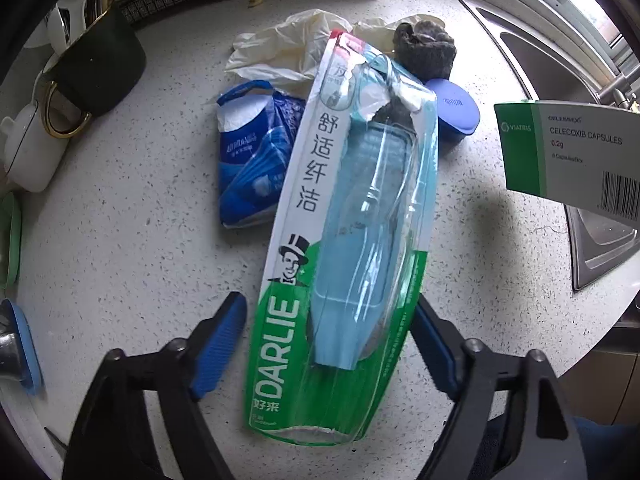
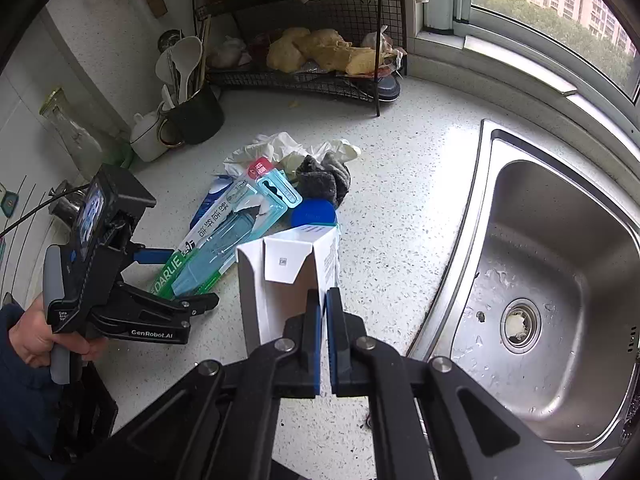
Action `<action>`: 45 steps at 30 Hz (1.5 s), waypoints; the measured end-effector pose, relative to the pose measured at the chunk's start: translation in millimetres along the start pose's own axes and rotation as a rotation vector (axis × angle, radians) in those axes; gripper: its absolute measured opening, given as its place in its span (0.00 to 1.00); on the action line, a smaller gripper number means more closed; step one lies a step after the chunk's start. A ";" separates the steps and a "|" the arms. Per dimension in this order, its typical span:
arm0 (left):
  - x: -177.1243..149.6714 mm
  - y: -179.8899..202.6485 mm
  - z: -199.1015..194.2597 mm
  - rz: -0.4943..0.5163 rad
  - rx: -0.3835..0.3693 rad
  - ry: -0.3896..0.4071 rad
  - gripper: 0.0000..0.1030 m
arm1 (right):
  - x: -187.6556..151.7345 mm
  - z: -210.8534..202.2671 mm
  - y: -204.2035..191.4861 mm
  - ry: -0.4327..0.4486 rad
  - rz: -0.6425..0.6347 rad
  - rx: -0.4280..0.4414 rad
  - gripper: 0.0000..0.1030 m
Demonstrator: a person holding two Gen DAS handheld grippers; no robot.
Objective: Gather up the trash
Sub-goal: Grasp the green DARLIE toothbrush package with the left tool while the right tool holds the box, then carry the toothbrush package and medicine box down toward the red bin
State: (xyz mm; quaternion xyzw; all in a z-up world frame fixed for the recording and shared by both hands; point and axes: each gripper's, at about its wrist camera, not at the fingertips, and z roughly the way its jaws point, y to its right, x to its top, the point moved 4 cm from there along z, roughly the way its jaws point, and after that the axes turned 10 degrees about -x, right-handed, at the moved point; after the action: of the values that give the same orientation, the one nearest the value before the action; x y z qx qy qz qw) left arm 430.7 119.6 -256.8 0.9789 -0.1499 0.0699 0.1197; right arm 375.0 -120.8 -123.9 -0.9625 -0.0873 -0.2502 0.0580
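Note:
A green and white Darlie toothbrush package (image 1: 344, 248) lies on the speckled counter (image 1: 120, 220). My left gripper (image 1: 328, 320) is open, one finger on each side of the package's near end. The package also shows in the right wrist view (image 2: 216, 240). Behind it lie a blue tissue pack (image 1: 252, 160), crumpled white gloves (image 1: 288, 48), a dark rag (image 1: 428, 48) and a blue lid (image 1: 456, 112). My right gripper (image 2: 324, 300) is shut on the flap of a white medicine box (image 2: 288, 272), held above the counter; the box also shows at the right of the left wrist view (image 1: 576, 156).
A steel sink (image 2: 552, 288) is set in the counter at the right. A black wire rack (image 2: 320, 40) with food stands at the back. A dark utensil cup (image 2: 196, 116) and a white mug (image 2: 148, 136) stand at the back left.

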 end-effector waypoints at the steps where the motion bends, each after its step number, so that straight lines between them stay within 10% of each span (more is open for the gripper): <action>1: -0.5 0.7 0.0 0.001 0.001 -0.002 0.70 | 0.0 -0.3 0.5 0.000 0.003 0.005 0.02; 30: -53.1 61.8 -106.4 -0.006 0.048 0.178 0.64 | -30.1 -46.5 -3.7 0.078 -0.081 0.074 0.02; 45: -148.2 136.8 -151.1 -0.115 0.100 0.259 0.64 | -92.9 -92.7 3.0 0.135 -0.219 0.149 0.02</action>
State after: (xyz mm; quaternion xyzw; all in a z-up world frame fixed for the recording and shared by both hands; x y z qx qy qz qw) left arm 232.9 72.5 -107.9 0.9734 -0.0733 0.1962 0.0928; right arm 252.0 -151.1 -89.3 -0.9212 -0.2060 -0.3121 0.1076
